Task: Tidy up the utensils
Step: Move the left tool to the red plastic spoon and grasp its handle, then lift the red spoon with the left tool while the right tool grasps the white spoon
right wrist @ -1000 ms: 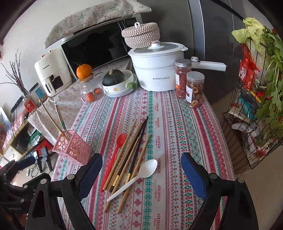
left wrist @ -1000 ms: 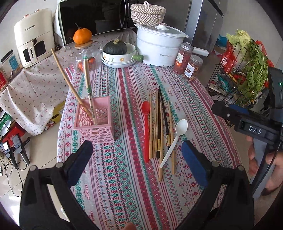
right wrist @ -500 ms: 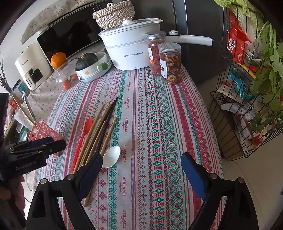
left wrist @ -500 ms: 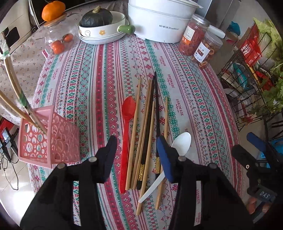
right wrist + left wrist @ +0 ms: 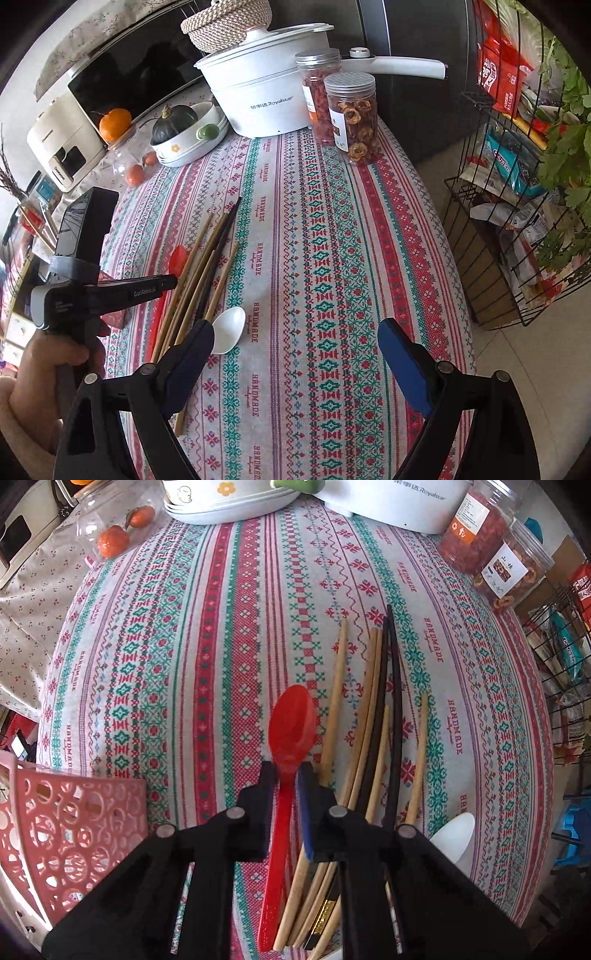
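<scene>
- Left wrist view: the left tool (image 5: 286, 771) is closing on the red spoon (image 5: 286, 760), lying on the desk (image 5: 207, 657) left of the chopsticks (image 5: 364, 738), bowl pointing far, handle near. The pink basket (image 5: 70, 834) is sitting near-left.
- Right wrist view: the right tool (image 5: 295, 341) is hanging with jaws apart, empty; the white spoon (image 5: 229, 330) and chopsticks are waiting unsorted.

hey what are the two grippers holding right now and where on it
The left gripper is closing on the red spoon at the top of its handle, just below the bowl. The right gripper is open and holds nothing.
</scene>
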Demonstrator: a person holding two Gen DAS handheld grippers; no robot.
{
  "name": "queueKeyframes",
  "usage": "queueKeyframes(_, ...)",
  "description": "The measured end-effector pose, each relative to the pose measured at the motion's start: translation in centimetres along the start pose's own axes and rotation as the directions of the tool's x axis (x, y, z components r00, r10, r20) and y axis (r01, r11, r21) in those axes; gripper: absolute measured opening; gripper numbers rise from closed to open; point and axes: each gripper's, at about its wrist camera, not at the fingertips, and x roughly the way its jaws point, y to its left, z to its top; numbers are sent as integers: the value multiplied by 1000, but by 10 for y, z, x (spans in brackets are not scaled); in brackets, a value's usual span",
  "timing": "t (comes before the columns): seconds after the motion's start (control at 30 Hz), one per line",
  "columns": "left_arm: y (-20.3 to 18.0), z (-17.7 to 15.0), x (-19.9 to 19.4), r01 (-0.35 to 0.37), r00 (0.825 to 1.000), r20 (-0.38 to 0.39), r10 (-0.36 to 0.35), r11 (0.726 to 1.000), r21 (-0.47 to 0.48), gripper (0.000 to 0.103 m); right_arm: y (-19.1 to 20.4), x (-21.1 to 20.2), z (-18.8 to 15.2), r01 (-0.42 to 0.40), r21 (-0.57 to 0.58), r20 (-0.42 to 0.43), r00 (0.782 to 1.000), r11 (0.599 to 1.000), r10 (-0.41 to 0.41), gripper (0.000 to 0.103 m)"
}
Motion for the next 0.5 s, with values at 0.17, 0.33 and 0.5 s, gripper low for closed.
queueKeyframes(0.17,-1,-1,-6,12,999,48,-12,1000,-2,12,1,7,-1,-8,5,-25,1000,1000,8,91)
queueKeyframes(0.33,4,-14,-42,77,983,168,-79,997,16,11,2,16,-2,-7,6,-49,999,1000,7,91)
queueKeyframes(0.5,16,-37,-91,164,941,292,-169,986,41,11,4,29,-3,-30,25,-80,996,999,32,91)
